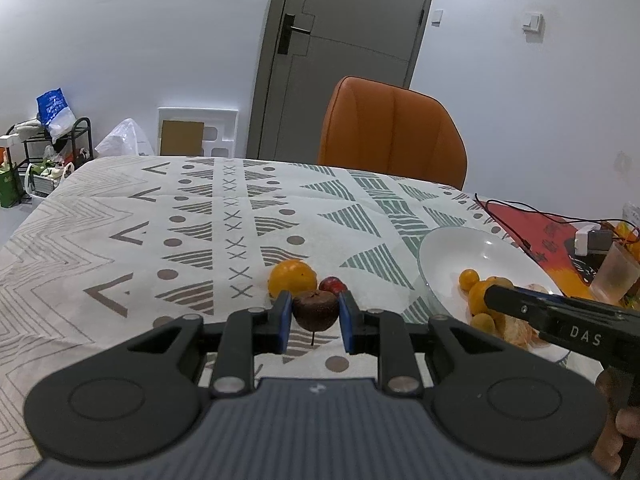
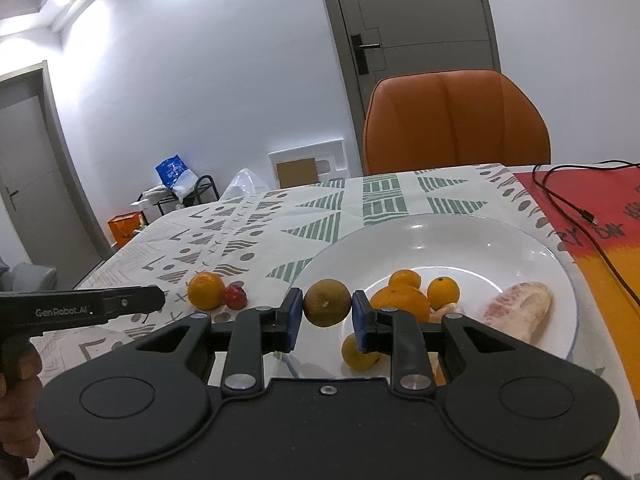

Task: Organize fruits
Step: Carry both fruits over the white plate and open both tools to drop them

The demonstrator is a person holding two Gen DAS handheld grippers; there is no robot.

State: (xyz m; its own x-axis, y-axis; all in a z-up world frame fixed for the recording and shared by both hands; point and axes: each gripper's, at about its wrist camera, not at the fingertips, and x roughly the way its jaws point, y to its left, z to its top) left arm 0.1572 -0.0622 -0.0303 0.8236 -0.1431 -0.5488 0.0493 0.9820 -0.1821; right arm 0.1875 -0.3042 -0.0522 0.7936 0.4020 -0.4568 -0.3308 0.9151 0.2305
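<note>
A dark brown fruit is pinched by the left gripper above the patterned tablecloth – a greenish-brown citrus is clamped by the right gripper at the white plate's rim. An orange and red fruit are left on the cloth.

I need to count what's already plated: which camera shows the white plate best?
The right wrist view: nearly the whole white plate shows, with oranges and a peeled pink piece. In the left wrist view the plate sits at the right edge, and the right gripper covers part of its contents.
</note>
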